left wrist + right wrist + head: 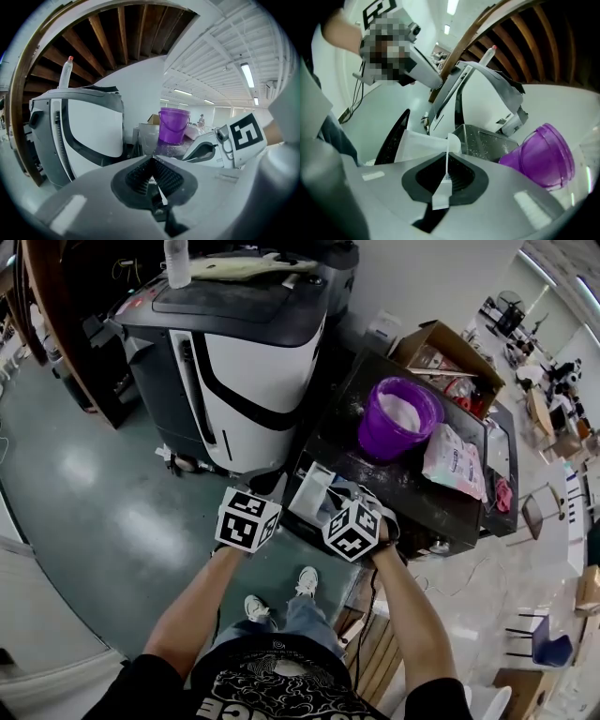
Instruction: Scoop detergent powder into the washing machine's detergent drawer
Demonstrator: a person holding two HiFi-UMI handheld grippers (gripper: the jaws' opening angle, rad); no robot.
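Note:
My right gripper (327, 500) is shut on the thin handle of a white scoop (313, 490), held at the near left corner of the dark table (412, 486). In the right gripper view the handle stands upright between the jaws of the right gripper (446, 162), with the scoop's white bowl (419, 145) just ahead. The purple bucket (400, 416) holding white powder stands on the table beyond; it also shows as a bucket (543, 157) at the right. My left gripper (273, 487) hangs beside the scoop, shut and empty (152, 169). The washing machine (246, 352) stands to the left.
A plastic bottle (176, 261) stands on the machine's top. On the table lie a white-pink bag (456, 461) and an open cardboard box (448, 354). The table's surface is dusted with powder. Green floor (84, 493) spreads to the left, with chairs at the far right.

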